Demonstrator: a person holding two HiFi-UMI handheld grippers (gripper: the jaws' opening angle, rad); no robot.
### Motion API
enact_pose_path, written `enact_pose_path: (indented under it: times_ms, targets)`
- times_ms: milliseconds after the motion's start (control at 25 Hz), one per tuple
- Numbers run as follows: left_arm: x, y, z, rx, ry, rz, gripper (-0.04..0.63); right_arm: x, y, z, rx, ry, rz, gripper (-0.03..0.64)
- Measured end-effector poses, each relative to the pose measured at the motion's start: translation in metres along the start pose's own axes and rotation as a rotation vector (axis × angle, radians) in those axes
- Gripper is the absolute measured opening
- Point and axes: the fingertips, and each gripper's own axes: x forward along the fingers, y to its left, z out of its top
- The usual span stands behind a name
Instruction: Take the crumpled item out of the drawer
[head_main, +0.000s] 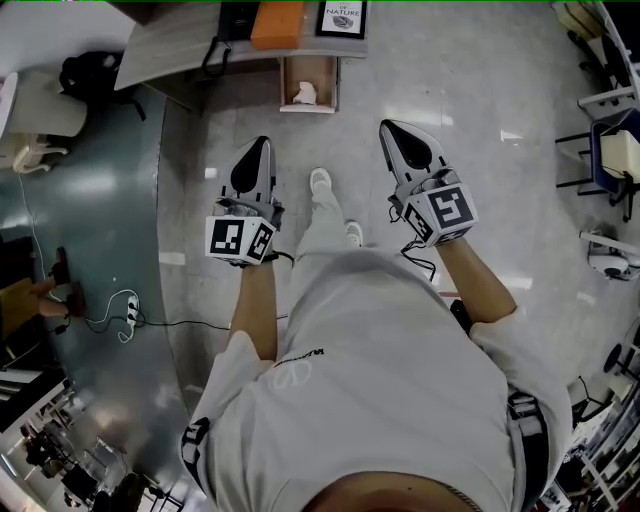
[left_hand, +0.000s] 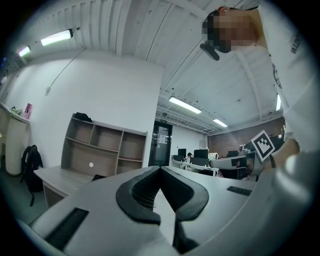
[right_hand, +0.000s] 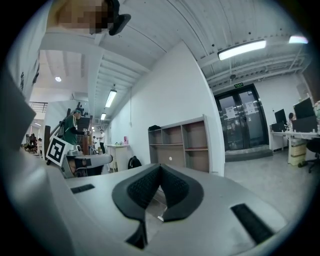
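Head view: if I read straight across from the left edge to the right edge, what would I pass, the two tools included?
From the left: black backpack → left tool → white shoe → right tool → chair.

Glossy grey floor (head_main: 480, 100), with a darker teal strip (head_main: 90, 220) at the left. Grey desk (head_main: 170, 45) at the far end, black backpack (head_main: 90, 72) just beside it. White power strip (head_main: 128, 312) with a black cable on the floor. Open shelf unit (left_hand: 102, 150) against a white wall (left_hand: 110, 85). Long tube lights (left_hand: 56, 37) on a white ribbed ceiling (left_hand: 130, 30). Dark glass doors (right_hand: 242, 120) further back.
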Motion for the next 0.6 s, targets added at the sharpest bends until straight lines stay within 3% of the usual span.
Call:
enact_pose_path:
  times_ms: [240,400,600]
  targets:
    - [0.045,0.036,-0.011,-0.015,0.018,-0.032,0.000,0.055,-0.016,0.002,-0.085,0.032,0.005,0.002]
    - [0.080,0.061,-0.025,0.016,0.056,-0.056,0.000,0.101,-0.018,0.000,-0.147,0.053,0.036,0.002]
    - [0.127,0.086,-0.065,-0.009,0.133,-0.108,0.000,0.159,-0.020,-0.026,-0.107,0.116,0.078,0.002]
